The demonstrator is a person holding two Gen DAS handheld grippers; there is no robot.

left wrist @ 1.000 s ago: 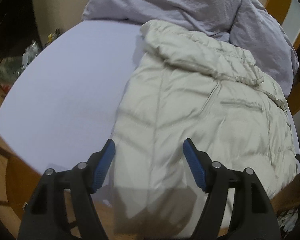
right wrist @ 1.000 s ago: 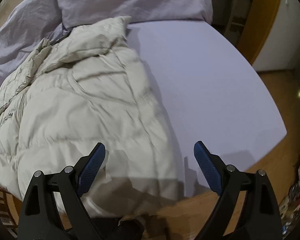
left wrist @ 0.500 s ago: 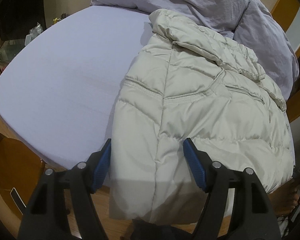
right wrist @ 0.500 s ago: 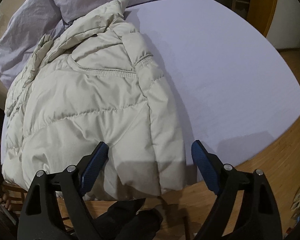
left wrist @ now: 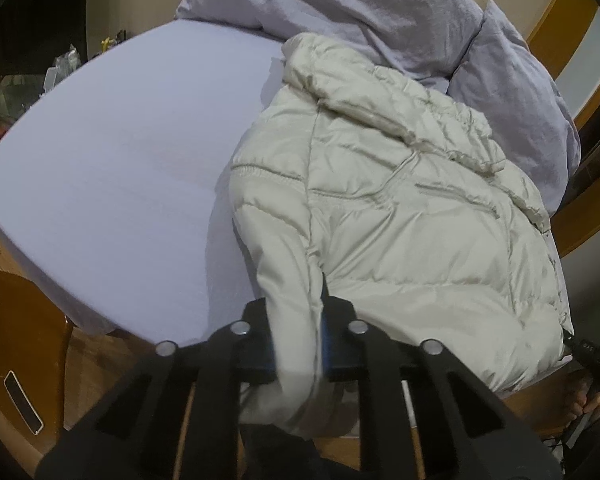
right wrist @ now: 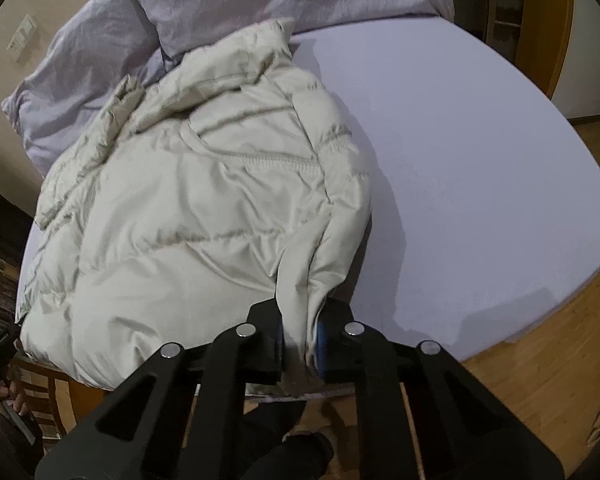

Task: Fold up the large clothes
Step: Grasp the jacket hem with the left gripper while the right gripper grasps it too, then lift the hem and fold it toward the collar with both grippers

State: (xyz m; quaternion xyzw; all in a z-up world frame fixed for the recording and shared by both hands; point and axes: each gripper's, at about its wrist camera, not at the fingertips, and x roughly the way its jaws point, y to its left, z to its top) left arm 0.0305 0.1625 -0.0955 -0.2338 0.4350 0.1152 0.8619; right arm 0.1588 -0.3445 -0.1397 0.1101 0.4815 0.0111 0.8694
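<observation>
A cream quilted puffer jacket lies on a bed with a lavender sheet, its collar toward the pillows and its hem at the near edge. My left gripper is shut on a bunched fold of the hem at the jacket's left side. In the right wrist view the same jacket spreads to the left, and my right gripper is shut on a pinched fold of the hem at its right side. Both sets of blue pads are nearly hidden by fabric.
Lavender pillows and a duvet are piled at the head of the bed. Bare sheet stretches to the right of the jacket. A wooden floor runs along the near edge, with a wooden chair at the left.
Both grippers went from wide open over the hem to shut on it. The hem folds now bunch up between the pads, and the cameras sit closer to the jacket.
</observation>
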